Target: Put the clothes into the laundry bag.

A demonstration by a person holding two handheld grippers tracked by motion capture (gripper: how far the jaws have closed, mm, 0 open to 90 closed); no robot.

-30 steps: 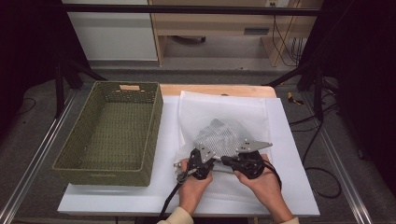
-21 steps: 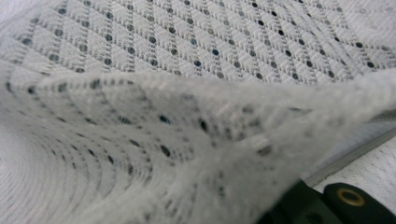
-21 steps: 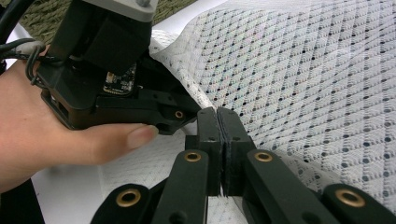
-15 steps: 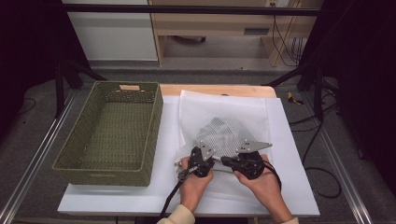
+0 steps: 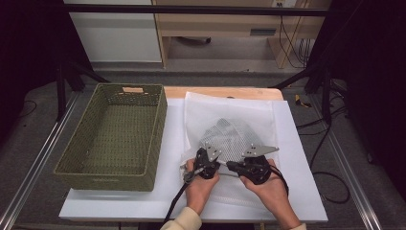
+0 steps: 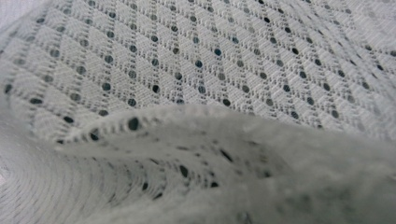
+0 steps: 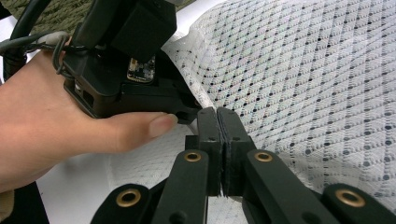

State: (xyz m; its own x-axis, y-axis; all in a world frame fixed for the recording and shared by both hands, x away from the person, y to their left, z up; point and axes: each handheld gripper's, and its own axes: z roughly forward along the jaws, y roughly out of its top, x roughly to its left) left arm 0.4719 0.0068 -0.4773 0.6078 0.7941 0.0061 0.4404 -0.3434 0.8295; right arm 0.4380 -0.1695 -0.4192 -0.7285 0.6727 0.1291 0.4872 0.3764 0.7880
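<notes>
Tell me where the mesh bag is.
In the high view, the mesh bag lies right of the green basket, on the white table, pinched at its near edge by both claws.

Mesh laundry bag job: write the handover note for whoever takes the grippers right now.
Right gripper: jaws shut at the near edge of the white mesh laundry bag; whether fabric is pinched, cannot tell.
Left gripper: beside it at the same edge; jaws hidden by mesh.
Bag lies on the white table, partly folded.
Green wicker basket at left holds nothing.
Left: probably finish folding, then move the bag into the basket.
</notes>
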